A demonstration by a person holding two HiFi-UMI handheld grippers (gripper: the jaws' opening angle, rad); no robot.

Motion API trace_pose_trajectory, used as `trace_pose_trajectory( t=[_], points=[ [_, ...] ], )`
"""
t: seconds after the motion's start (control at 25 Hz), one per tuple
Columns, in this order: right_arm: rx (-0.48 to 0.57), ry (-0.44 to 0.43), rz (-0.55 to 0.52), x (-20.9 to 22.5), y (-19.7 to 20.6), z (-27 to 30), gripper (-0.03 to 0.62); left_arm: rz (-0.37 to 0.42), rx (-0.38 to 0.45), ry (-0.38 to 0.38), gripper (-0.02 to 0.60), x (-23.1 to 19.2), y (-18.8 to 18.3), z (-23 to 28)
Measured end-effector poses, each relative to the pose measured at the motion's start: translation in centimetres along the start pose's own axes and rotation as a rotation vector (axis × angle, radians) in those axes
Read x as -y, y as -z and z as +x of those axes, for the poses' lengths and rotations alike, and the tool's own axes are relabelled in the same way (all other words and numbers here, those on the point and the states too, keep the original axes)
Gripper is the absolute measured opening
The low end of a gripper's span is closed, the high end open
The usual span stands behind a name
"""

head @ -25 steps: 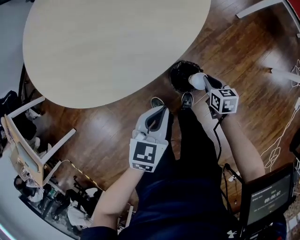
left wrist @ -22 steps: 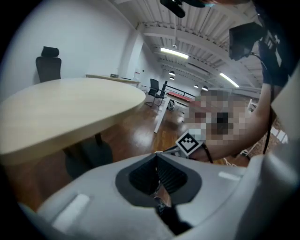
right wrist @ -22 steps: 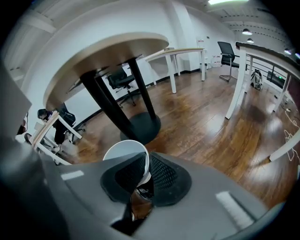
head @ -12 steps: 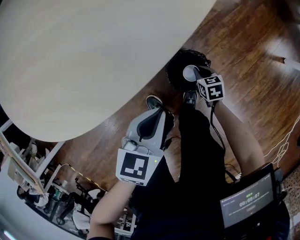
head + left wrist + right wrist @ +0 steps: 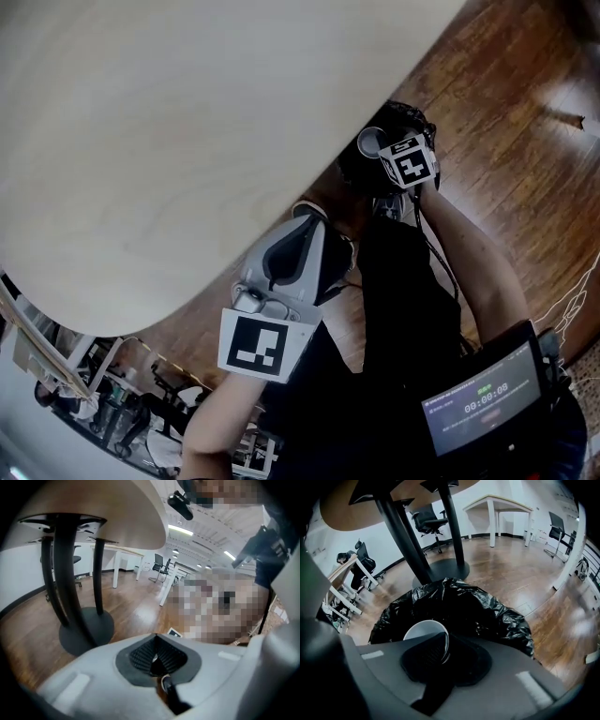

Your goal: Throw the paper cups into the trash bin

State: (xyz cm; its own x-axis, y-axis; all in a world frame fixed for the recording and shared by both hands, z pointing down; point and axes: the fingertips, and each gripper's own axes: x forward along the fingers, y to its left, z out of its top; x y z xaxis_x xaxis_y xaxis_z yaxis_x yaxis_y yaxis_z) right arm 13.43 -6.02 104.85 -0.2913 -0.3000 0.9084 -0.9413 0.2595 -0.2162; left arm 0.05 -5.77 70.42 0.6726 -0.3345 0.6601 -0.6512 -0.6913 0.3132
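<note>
A white paper cup is pinched by its rim in my right gripper, which is shut on it. The cup hangs over the mouth of the trash bin lined with a black bag. In the head view the cup and right gripper sit right above the bin, beside the table's edge. My left gripper is held low near the person's leg, its jaws shut with nothing between them.
The big round wooden table top fills the upper left, and its dark pedestal stands just behind the bin. A small screen is at lower right. Chairs and white desks stand farther off on the wood floor.
The right gripper has carried the cup from beside the bin to over its opening. The left gripper has kept its place, shut. The head view has tilted toward the table.
</note>
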Motion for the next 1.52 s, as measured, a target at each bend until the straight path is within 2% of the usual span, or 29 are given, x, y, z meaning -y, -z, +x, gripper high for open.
trace_pose_trajectory(
  t=[0.28,0.44,0.52,0.72,0.88,1.16,1.36,1.52],
  points=[
    [-0.068,-0.011,-0.018,-0.5,1.7,2.9,0.038,-0.022,0.008,0.014,0.005,0.5,0.8,0.6],
    [-0.138,-0.005,-0.056,-0.6,2.1,2.2,0.046,-0.034,0.022,0.017,0.005,1.4,-0.7,-0.4],
    [-0.172,-0.001,-0.039,-0.5,2.7,2.3,0.057,-0.039,0.026,0.015,0.005,1.4,-0.9,-0.8],
    [-0.102,-0.054,0.040,-0.7,2.8,3.8,0.092,-0.031,0.023,0.002,0.005,1.3,1.0,0.0],
    [-0.102,-0.087,0.080,-1.7,1.8,2.2,0.093,-0.047,0.011,-0.007,0.005,1.0,0.8,-0.9],
    [-0.034,-0.138,0.151,-3.0,-0.9,-6.3,0.067,-0.114,-0.023,-0.033,0.005,2.1,-0.7,-3.7],
    [0.048,-0.176,0.115,-5.2,-3.9,-19.6,0.067,-0.091,-0.013,-0.065,0.005,6.5,-4.2,-9.9],
    [0.119,-0.213,0.039,-7.8,-7.2,-29.3,0.067,-0.057,0.041,-0.118,0.005,8.5,-7.4,-14.3]
  ],
)
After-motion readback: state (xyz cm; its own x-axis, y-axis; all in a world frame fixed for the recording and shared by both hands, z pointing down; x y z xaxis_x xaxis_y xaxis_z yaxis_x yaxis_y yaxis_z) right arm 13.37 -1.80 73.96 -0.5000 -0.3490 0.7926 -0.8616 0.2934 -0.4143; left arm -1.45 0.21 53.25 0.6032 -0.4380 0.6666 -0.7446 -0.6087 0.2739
